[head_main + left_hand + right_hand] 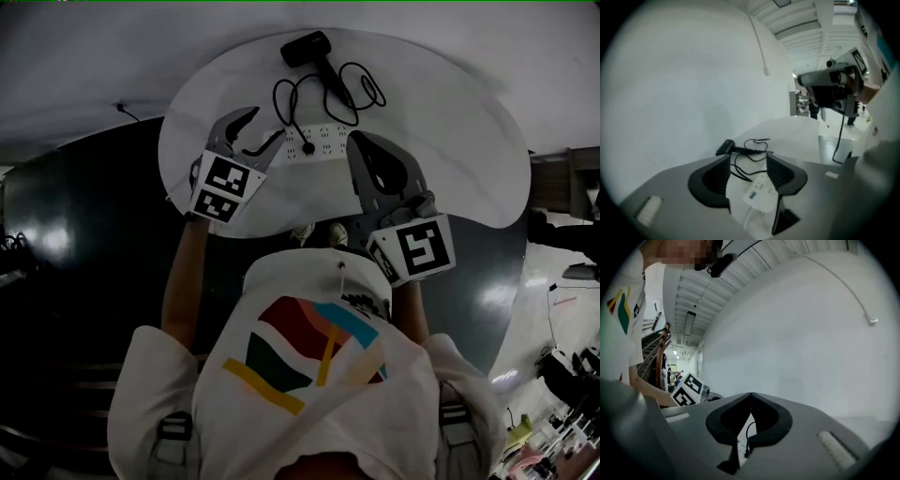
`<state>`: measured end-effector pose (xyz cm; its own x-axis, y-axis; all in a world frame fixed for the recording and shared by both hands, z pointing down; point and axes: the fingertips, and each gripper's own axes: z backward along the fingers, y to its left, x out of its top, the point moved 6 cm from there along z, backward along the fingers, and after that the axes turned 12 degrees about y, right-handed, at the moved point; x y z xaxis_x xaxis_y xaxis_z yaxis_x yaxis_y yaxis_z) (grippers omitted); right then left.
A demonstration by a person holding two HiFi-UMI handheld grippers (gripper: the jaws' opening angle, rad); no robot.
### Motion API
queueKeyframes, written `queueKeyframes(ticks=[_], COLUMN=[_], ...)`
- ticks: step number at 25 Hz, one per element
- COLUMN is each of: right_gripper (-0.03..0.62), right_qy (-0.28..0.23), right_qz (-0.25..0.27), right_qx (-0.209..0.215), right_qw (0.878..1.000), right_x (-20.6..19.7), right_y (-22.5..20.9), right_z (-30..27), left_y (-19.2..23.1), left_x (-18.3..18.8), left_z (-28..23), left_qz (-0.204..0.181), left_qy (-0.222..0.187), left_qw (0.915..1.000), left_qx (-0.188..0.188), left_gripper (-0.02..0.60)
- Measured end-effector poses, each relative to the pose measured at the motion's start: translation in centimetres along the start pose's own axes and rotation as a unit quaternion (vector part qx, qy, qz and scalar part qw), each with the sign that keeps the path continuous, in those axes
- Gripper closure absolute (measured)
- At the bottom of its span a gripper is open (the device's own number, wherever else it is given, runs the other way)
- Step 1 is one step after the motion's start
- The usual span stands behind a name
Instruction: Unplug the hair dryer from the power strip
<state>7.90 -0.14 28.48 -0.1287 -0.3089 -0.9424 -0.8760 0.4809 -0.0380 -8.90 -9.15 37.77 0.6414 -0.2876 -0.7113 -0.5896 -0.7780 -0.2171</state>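
Note:
A black hair dryer (307, 49) lies at the far side of the round white table (469, 122), and its black cord (328, 94) loops back to a plug (307, 147) in the white power strip (323, 141). My left gripper (268, 123) hovers open at the strip's left end with nothing between its jaws. In the left gripper view the strip (759, 190), the cord (750, 159) and the dryer (725, 146) show between and beyond the spread jaws of the left gripper (747, 159). My right gripper (356, 137) is shut and empty at the strip's right end. Its joined tips (751, 393) hide most of the strip.
Dark glossy floor (84, 225) surrounds the table. A pale wall (693, 70) rises behind it. The left gripper's marker cube (686, 390) shows in the right gripper view, with a staircase (654, 352) beyond.

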Motion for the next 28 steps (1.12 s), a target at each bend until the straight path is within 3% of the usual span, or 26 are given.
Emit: queueKeyframes(ticks=[2,4,6,12,16,19,21,25,28], right_gripper=[0.58,0.58,0.58,0.58,0.58,0.58,0.58,0.58,0.58], right_qy=[0.007,0.013,0.021,0.037,0.051,0.06,0.067,0.06,0.045], right_qz=[0.0,-0.004,-0.008,-0.017,-0.015,-0.014,-0.015,-0.023,-0.021], right_qx=[-0.001,-0.004,-0.008,-0.032,-0.034,-0.027,-0.022,-0.02,-0.012], right_qw=[1.0,1.0,1.0,0.999,0.998,0.998,0.997,0.998,0.999], right_x=[-0.3,-0.6,-0.9,-1.9,-2.3,-2.5,-2.6,-2.6,-2.1], right_y=[0.0,0.1,0.2,-0.3,0.0,0.1,0.2,0.3,0.2], right_z=[0.3,0.7,1.1,1.9,1.6,1.4,1.3,1.1,0.6], left_y=[-0.9,-1.8,-2.3,-2.5,-3.0,-2.8,-2.4,-2.2,-2.2], left_x=[-1.6,-3.7,-5.7,-7.2,-8.6,-8.3,-8.1,-8.1,-7.8], left_z=[-2.4,-4.8,-6.7,-9.3,-11.0,-11.6,-11.9,-11.9,-11.8], left_qz=[-0.031,-0.061,-0.087,-0.111,-0.152,-0.16,-0.162,-0.181,-0.19], left_qy=[0.043,0.094,0.137,0.178,0.225,0.25,0.268,0.292,0.293], left_qw=[0.9969,0.9876,0.9773,0.9663,0.9463,0.9351,0.9272,0.9111,0.9109], left_qx=[-0.059,-0.111,-0.136,-0.15,-0.176,-0.193,-0.206,-0.228,-0.22], left_gripper=[0.351,0.328,0.309,0.337,0.334,0.328,0.369,0.36,0.36])
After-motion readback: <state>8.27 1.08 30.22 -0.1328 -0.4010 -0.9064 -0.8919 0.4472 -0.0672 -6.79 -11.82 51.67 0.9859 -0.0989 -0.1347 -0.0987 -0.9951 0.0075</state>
